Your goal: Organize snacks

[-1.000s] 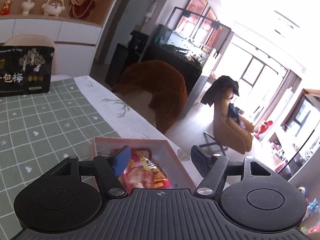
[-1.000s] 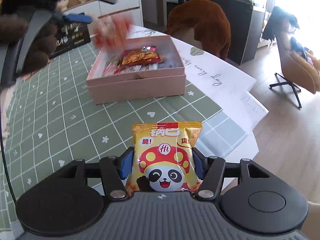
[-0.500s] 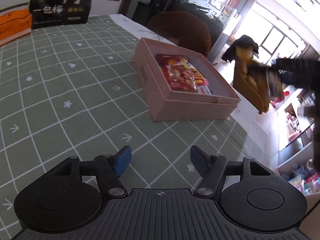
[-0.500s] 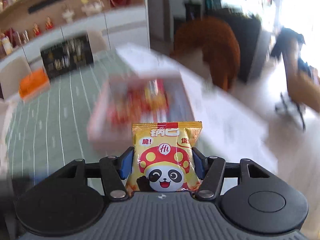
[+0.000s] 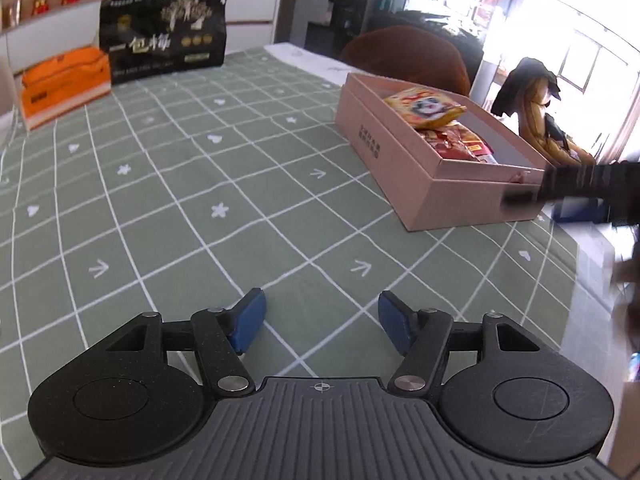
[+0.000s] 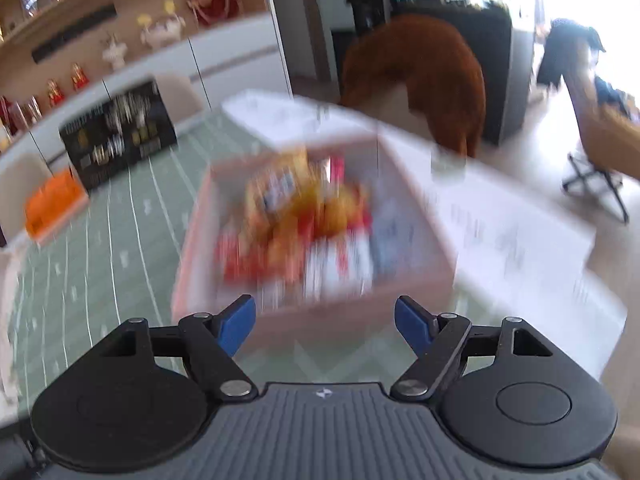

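Observation:
A pink open box sits on the green checked tablecloth at the right. A yellow panda snack bag lies in it on top of red snack packets. My left gripper is open and empty, low over the cloth, well short of the box. My right gripper is open and empty just in front of the box; that view is motion-blurred, with the snacks smeared. The right gripper also shows as a dark blur in the left wrist view by the box's near corner.
A black snack bag and an orange box stand at the table's far edge. A brown chair is behind the box. The table edge runs close on the right, with white cloth beyond the box.
My right gripper opened and let go of the panda snack bag, which now lies in the pink box. My left gripper has drawn back from the box, staying open.

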`<state>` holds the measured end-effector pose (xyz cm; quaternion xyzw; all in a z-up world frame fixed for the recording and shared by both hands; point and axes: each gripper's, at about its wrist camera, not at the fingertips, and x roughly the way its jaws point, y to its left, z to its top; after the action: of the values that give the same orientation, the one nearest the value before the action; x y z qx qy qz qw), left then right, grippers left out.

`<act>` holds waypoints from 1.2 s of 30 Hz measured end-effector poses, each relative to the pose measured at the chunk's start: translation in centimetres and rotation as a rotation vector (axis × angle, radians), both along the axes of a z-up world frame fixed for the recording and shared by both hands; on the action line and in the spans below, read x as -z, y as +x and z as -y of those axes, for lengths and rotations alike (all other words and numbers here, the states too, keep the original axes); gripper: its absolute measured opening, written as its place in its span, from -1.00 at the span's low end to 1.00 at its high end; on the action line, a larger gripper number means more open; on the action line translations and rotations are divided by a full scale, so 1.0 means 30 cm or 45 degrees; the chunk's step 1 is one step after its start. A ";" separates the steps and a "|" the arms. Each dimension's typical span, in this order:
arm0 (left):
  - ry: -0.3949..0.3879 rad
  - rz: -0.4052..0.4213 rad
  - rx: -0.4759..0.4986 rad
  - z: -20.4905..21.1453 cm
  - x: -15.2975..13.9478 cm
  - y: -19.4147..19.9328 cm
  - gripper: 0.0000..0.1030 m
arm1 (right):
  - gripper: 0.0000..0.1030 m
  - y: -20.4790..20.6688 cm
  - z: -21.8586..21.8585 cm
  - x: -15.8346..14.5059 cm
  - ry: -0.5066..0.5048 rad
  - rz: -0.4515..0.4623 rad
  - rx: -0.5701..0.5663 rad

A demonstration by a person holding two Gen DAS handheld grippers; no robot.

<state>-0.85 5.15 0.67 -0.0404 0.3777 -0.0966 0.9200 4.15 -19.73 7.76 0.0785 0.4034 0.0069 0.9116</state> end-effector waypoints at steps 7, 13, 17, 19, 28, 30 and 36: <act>0.132 0.153 0.030 0.086 0.040 0.028 0.48 | 0.56 -0.133 -0.086 0.174 -0.054 0.046 0.017; 0.181 0.144 -0.008 0.121 0.040 0.050 0.49 | 0.83 -0.158 -0.126 0.203 -0.201 0.099 0.023; 0.173 0.148 -0.009 0.112 0.045 0.057 0.49 | 0.99 -0.146 -0.106 0.211 -0.197 0.089 0.067; 0.173 0.150 -0.012 0.111 0.046 0.057 0.49 | 1.00 -0.145 -0.107 0.218 -0.206 0.103 0.060; 0.179 0.152 -0.015 0.114 0.046 0.054 0.50 | 1.00 -0.156 -0.104 0.232 -0.209 0.162 0.061; 0.180 0.152 -0.015 0.114 0.046 0.055 0.50 | 1.00 -0.155 -0.103 0.231 -0.207 0.162 0.058; 0.179 0.152 -0.015 0.113 0.046 0.055 0.50 | 1.00 -0.155 -0.103 0.232 -0.207 0.162 0.060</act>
<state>0.79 1.74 -0.72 0.0281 0.3277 -0.0666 0.9420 -0.50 -16.62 0.81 0.0131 0.3418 -0.0423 0.9387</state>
